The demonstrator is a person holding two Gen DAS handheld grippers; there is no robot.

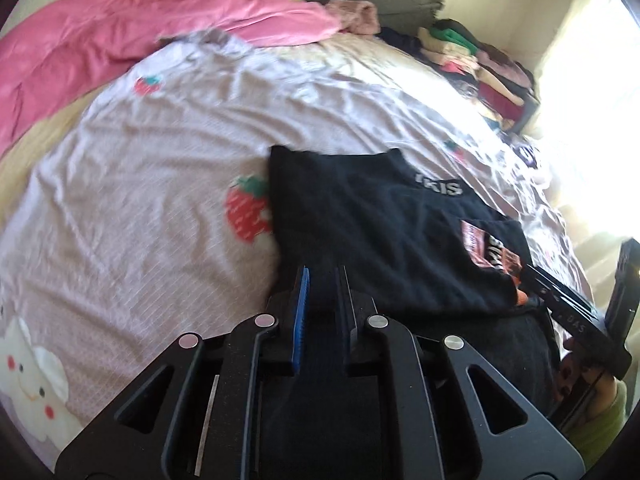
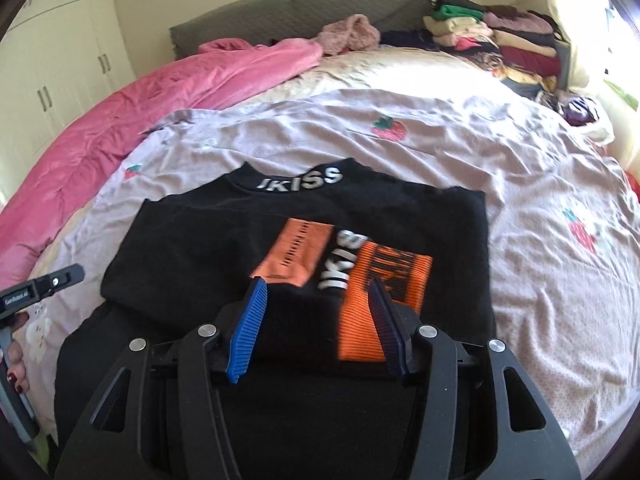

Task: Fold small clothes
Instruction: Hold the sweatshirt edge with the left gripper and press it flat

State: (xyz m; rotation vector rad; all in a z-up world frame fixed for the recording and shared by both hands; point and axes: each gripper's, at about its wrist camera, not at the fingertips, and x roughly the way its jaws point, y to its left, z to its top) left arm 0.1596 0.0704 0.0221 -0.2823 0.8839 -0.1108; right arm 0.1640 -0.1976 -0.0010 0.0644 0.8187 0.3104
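A black sweater (image 2: 192, 240) with white "IKISS" lettering on the collar lies flat on the bed. Its orange-and-black striped sleeve ends (image 2: 360, 292) are folded across the front. My right gripper (image 2: 320, 312) is open, its blue pads standing wide on either side of the sleeve ends without pressing them. My left gripper (image 1: 322, 300) is at the sweater's (image 1: 360, 220) near left edge, its pads nearly together with black fabric between them. Each gripper also shows at the edge of the other's view: the left gripper (image 2: 60, 278) and the right gripper (image 1: 560, 292).
The bed has a lilac strawberry-print sheet (image 2: 440, 152). A pink duvet (image 2: 160, 92) is bunched along the far left. Stacks of folded clothes (image 2: 500, 36) sit at the far right corner by the grey headboard (image 2: 280, 12). A hand (image 2: 16, 376) holds the left gripper's handle.
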